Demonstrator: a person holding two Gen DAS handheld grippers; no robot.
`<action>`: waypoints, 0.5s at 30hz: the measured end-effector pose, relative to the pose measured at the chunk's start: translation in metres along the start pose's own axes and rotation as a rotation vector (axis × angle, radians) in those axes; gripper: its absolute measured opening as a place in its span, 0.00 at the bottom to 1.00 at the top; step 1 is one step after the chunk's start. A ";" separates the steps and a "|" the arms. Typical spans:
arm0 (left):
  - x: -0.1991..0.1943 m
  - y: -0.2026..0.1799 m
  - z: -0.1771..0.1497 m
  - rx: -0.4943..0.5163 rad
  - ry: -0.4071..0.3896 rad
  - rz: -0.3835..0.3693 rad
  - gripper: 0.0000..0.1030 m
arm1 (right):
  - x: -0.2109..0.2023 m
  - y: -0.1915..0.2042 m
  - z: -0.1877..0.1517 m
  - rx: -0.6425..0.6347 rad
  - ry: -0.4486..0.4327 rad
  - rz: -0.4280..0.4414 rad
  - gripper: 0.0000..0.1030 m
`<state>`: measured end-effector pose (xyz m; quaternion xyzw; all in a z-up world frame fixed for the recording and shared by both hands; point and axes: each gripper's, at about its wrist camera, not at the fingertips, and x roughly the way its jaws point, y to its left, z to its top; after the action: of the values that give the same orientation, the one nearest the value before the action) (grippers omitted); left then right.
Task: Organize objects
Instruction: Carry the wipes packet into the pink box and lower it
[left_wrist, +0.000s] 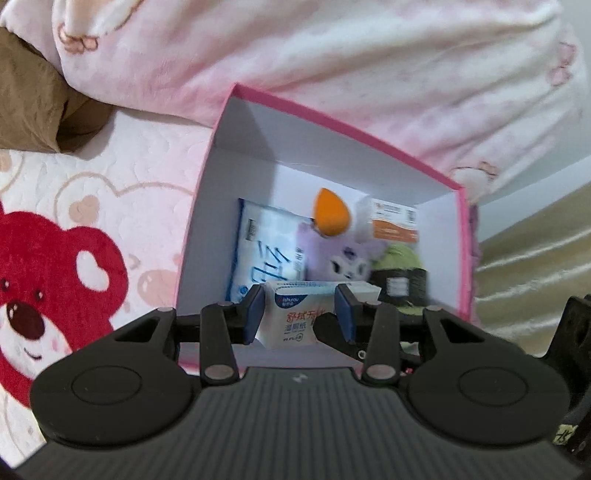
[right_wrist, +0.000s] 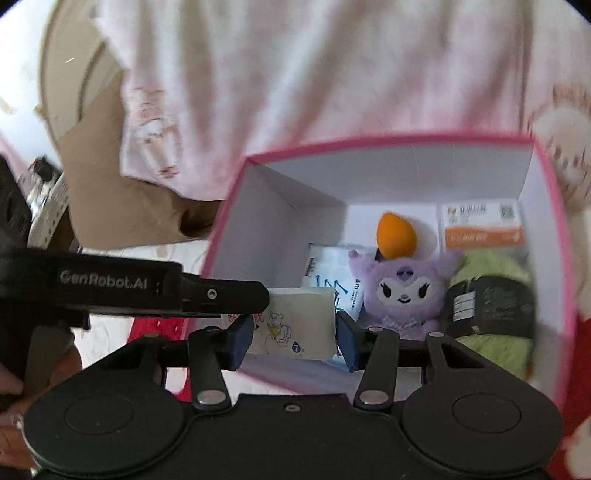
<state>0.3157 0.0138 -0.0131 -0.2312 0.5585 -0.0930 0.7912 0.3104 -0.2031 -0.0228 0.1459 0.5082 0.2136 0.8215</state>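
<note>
A pink box (left_wrist: 207, 184) (right_wrist: 229, 206) with white inner walls stands open on the bed. Inside lie a blue-white wipes pack (left_wrist: 258, 243) (right_wrist: 325, 266), an orange sponge (left_wrist: 330, 214) (right_wrist: 397, 236), a purple plush (left_wrist: 347, 258) (right_wrist: 402, 291), a green yarn ball (left_wrist: 400, 273) (right_wrist: 491, 306) and a white-orange carton (left_wrist: 393, 221) (right_wrist: 480, 225). A small tissue pack (left_wrist: 291, 317) (right_wrist: 295, 321) hangs over the box's near edge. My left gripper (left_wrist: 300, 314) and my right gripper (right_wrist: 294, 334) are both shut on the pack, from different sides.
A pink-white blanket (left_wrist: 332, 66) is bunched behind the box. A quilted bed cover with a red bear (left_wrist: 55, 277) lies left of it. A brown cloth (left_wrist: 33, 103) sits at the far left. A beige curtain (left_wrist: 535, 251) hangs at the right.
</note>
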 end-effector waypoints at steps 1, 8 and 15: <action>0.007 0.003 0.003 -0.010 0.012 0.008 0.38 | 0.008 -0.004 0.001 0.012 0.013 0.000 0.52; 0.037 0.005 0.008 0.020 0.044 0.054 0.37 | 0.038 -0.016 0.004 0.060 0.073 -0.032 0.52; 0.060 -0.017 0.006 0.123 0.056 0.120 0.37 | 0.048 -0.027 0.002 0.071 0.106 -0.089 0.51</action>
<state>0.3447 -0.0239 -0.0539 -0.1453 0.5864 -0.0858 0.7923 0.3368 -0.2024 -0.0710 0.1406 0.5642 0.1660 0.7965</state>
